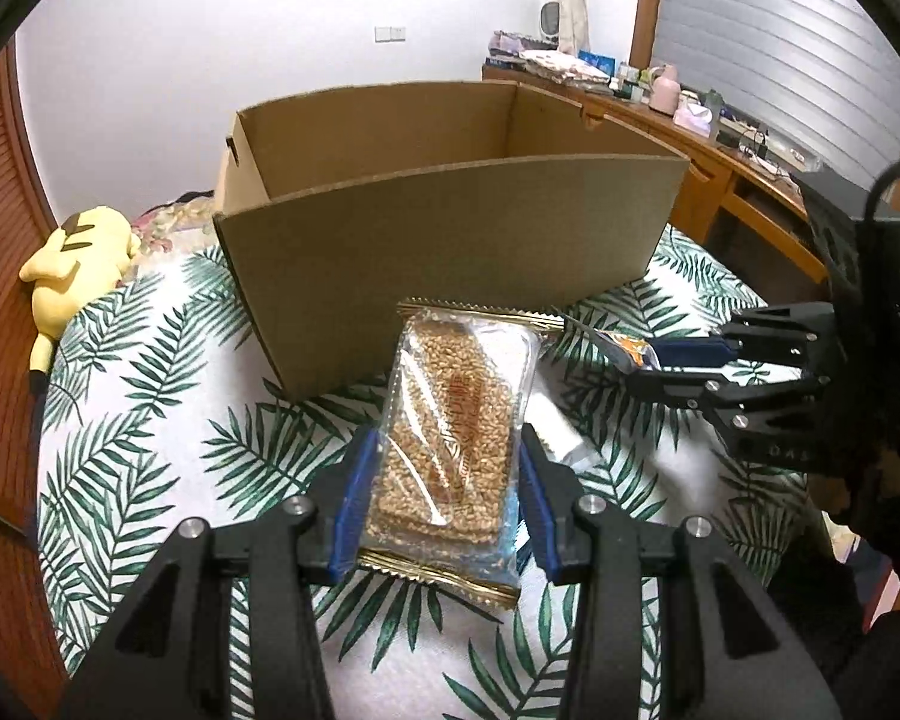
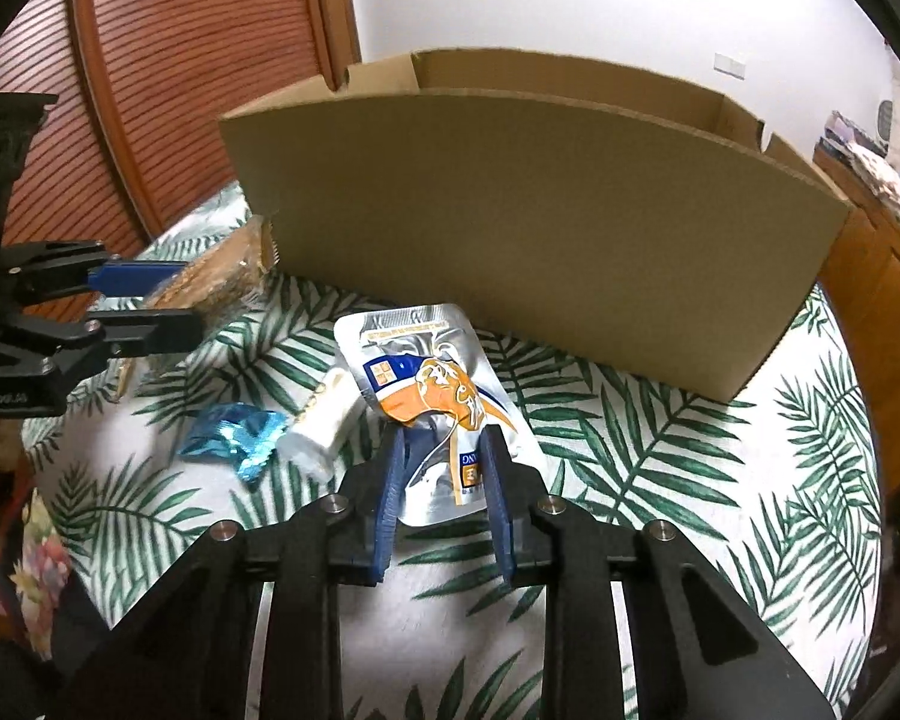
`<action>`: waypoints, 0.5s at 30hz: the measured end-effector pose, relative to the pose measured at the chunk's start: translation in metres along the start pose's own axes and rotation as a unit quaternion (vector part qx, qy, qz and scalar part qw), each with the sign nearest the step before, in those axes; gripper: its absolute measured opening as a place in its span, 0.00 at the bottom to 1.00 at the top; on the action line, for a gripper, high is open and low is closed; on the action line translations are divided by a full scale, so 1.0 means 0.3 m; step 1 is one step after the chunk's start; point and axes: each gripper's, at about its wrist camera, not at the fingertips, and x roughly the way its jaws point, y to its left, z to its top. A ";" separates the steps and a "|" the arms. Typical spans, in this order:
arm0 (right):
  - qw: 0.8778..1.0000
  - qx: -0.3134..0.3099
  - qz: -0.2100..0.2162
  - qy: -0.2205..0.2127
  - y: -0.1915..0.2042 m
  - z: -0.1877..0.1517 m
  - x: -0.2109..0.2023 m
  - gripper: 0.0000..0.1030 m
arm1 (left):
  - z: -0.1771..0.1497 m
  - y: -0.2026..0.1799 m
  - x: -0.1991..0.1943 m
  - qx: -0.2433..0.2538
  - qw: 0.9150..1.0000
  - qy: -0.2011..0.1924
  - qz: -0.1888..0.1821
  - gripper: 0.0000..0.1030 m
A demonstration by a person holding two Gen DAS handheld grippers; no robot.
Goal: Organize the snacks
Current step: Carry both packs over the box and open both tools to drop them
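A clear-wrapped grain bar packet (image 1: 450, 432) is clamped across its width between the blue pads of the left gripper (image 1: 441, 450), raised in front of the near wall of the cardboard box (image 1: 450, 228). A silver pouch with orange and blue print (image 2: 432, 396) is pinched at its lower end by the right gripper (image 2: 441, 462), whose jaws are narrowly set; it too is held just before the box's near wall. The box is seen open-topped on the palm-leaf cloth (image 2: 660, 480); no contents are visible in the part of its interior in view. A white packet (image 2: 321, 420) and a blue foil wrapper (image 2: 234, 435) are left lying on the cloth in front of the box. Both grippers are pointed downward toward the box from the near side.
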 end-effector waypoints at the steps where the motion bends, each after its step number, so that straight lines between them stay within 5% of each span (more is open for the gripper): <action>1: 1.000 0.000 0.000 -0.003 0.004 -0.001 -0.010 0.23 | 0.002 -0.001 -0.004 0.000 1.000 -0.003 0.001 0.42; 15: 0.998 0.000 -0.001 -0.058 0.020 0.024 -0.177 0.23 | 0.066 -0.013 -0.112 -0.007 0.998 -0.055 0.012 0.42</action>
